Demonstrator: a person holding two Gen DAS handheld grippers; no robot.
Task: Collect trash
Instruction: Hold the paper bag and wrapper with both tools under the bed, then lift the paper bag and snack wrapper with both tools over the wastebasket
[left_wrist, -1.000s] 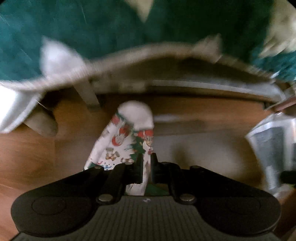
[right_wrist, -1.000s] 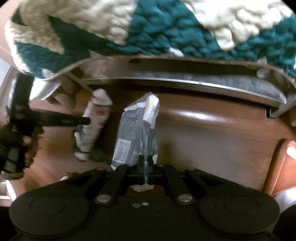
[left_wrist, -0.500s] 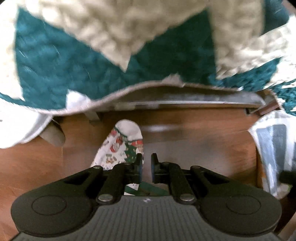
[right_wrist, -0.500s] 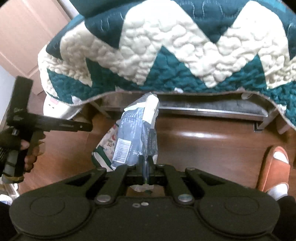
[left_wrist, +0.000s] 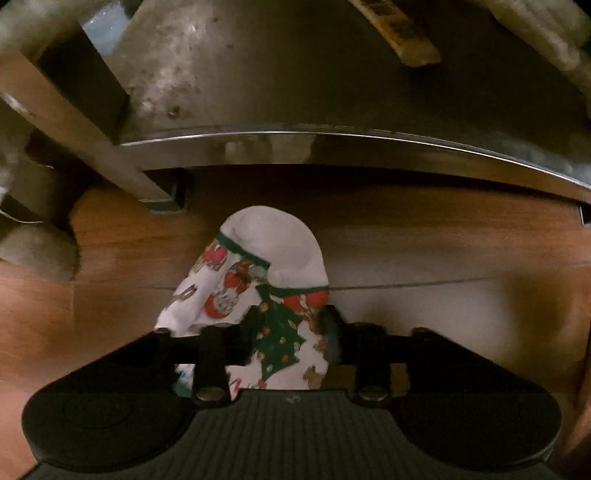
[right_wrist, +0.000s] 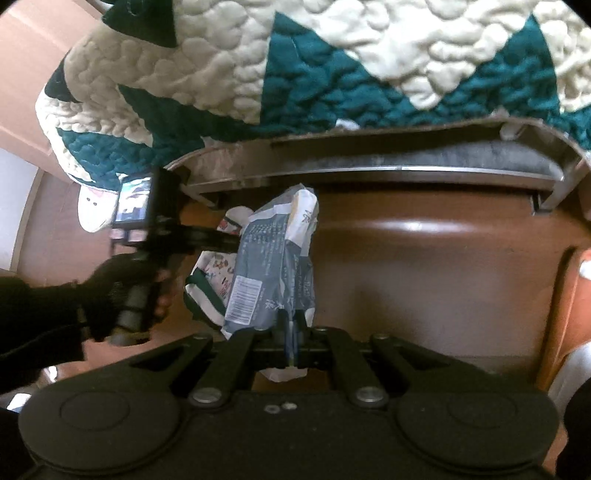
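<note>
Christmas-print bag (left_wrist: 280, 295) lies on the wood floor (left_wrist: 443, 236) before the bed frame (left_wrist: 332, 147), between the left gripper (left_wrist: 291, 328), whose jaws have just been opening. Right gripper (right_wrist: 291, 332), beside it, pinches a grey wrapper (right_wrist: 273, 266).

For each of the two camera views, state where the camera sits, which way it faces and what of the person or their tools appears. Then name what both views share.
Left wrist: sits on the left gripper, faces down at a printed bag on the wooden floor by the bed frame; jaws open, just widened around the bag.
Right wrist: sits on the right gripper, slants down toward the quilt; jaws shut on a grey wrapper; the gloved left hand shows.
Shared: printed bag, floor, bed frame.
</note>
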